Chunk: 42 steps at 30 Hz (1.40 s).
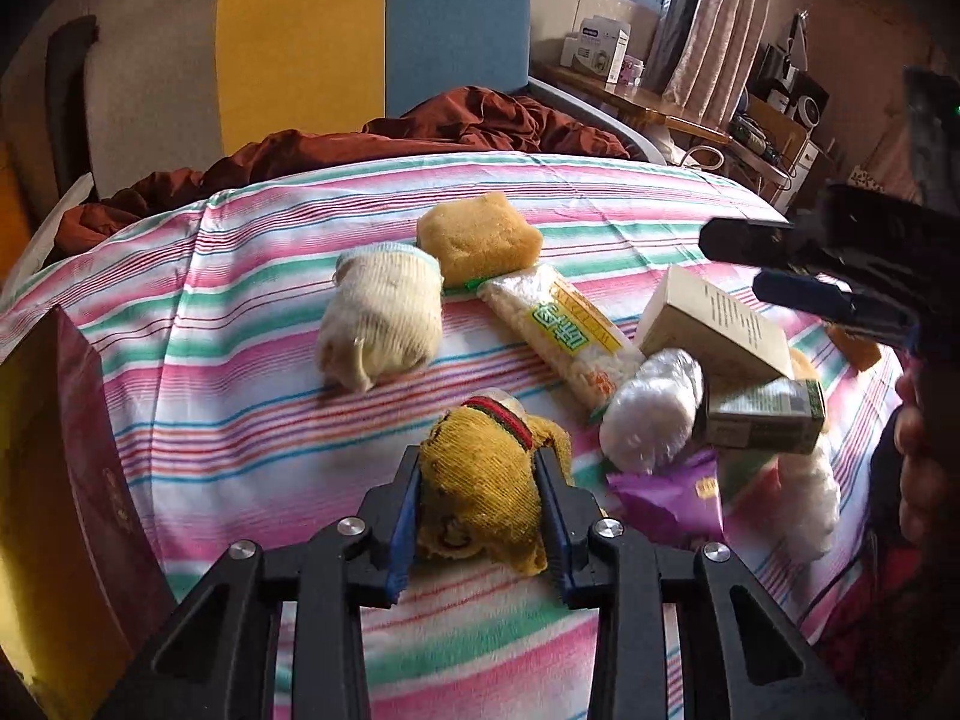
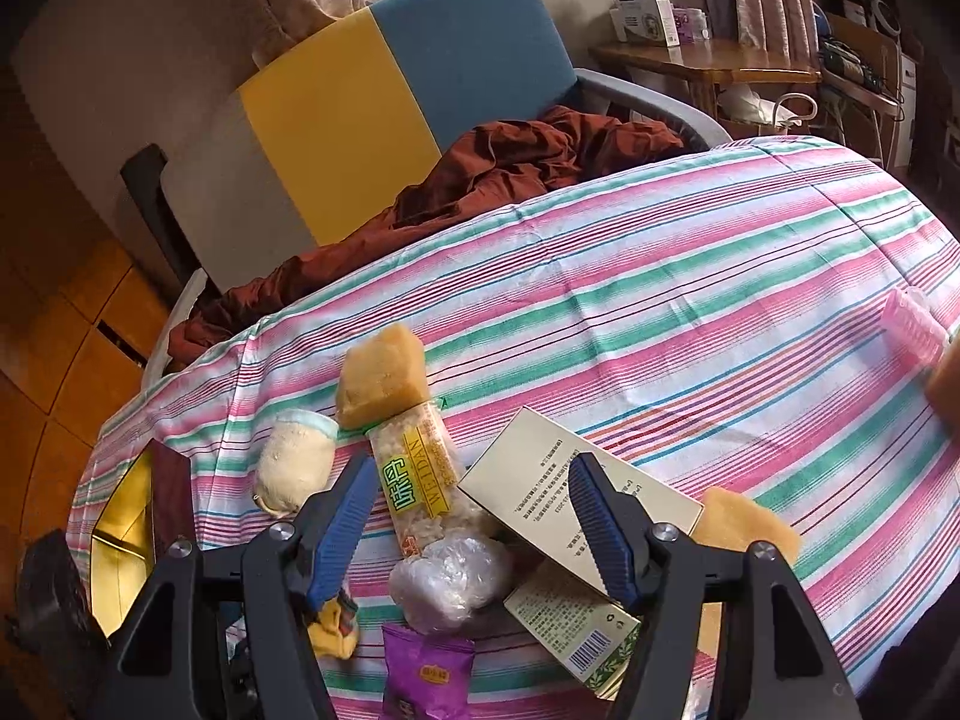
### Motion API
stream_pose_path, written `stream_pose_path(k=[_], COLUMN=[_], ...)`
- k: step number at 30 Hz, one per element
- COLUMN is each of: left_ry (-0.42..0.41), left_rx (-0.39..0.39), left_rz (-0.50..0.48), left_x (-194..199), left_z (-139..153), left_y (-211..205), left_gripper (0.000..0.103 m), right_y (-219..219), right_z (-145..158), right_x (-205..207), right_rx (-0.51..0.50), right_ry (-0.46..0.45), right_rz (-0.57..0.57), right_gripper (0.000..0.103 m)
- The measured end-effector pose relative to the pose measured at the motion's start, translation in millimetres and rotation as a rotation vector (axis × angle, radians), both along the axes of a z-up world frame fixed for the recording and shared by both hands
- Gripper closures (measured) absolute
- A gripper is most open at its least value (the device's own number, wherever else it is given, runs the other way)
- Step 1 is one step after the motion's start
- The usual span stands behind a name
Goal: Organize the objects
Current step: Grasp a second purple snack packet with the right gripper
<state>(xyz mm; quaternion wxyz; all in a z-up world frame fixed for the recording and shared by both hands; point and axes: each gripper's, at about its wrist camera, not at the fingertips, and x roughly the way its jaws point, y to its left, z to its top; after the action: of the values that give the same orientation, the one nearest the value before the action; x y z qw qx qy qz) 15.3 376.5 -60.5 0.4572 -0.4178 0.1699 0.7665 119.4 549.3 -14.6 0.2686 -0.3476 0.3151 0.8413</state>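
Note:
My left gripper (image 1: pixel 480 468) is shut on a mustard-yellow rolled sock (image 1: pixel 480 480) with a red and green band, just above the striped sheet (image 1: pixel 240 420). It also shows in the right wrist view (image 2: pixel 336 630). My right gripper (image 2: pixel 474 468) is open and empty, above a pile: a cream box (image 2: pixel 570 492), a green box (image 2: pixel 576 630), a clear plastic bundle (image 2: pixel 444 582), a rice-cracker pack (image 2: pixel 420 480) and a purple packet (image 2: pixel 426 672). A cream sock roll (image 1: pixel 378 324) and a yellow sponge (image 1: pixel 480 237) lie beyond.
A dark red box with a gold inside (image 1: pixel 78 480) stands open at the sheet's left edge. A rust blanket (image 1: pixel 420 132) and a yellow and blue headboard (image 1: pixel 372 42) are behind. A pink object (image 2: pixel 912 324) lies at the far right.

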Motion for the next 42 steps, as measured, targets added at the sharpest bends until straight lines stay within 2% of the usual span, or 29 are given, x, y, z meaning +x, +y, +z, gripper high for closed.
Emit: stream_pose_path(k=[3,7,15,25,33,38,40,42], left_ry=[-0.007,0.057,0.045,0.006,0.008,0.015,0.009,-0.002], left_rx=[-0.001,-0.023,-0.014,0.016,0.038,0.043,0.048,0.051], left_rz=[-0.011,-0.036,-0.038,-0.020,-0.015,-0.004,0.000,0.004], left_x=[16.9,30.1,19.3,10.9,12.8,12.4,11.6,10.3], left_z=[-1.3,-5.3,-10.7,-15.5,-17.3,-19.8,-20.2,-20.9], left_y=[-17.9,-21.4,-15.2,-16.8,-21.0,-22.5,-22.9,-22.9], left_gripper=[0.067,0.067,0.067,0.062,0.060,0.055,0.055,0.054], right_y=[-6.5,-18.9,-47.8,-72.8,-73.9,-71.0,-72.4,-74.3], right_z=[0.7,-2.7,-15.1,-39.5,-55.2,-60.9,-60.3,-59.7], right_x=[-4.5,-14.3,-15.7,1.0,-8.7,-10.9,-12.2,-13.8], right_rx=[0.011,0.012,-0.067,-0.098,-0.093,-0.115,-0.097,-0.074], right_ry=[-0.005,-0.030,-0.095,-0.248,-0.312,-0.308,-0.320,-0.331], right_rz=[0.036,0.106,0.208,0.183,0.199,0.212,0.217,0.226], right_gripper=[0.036,0.036,0.036,0.036,0.050,0.059,0.064,0.065])
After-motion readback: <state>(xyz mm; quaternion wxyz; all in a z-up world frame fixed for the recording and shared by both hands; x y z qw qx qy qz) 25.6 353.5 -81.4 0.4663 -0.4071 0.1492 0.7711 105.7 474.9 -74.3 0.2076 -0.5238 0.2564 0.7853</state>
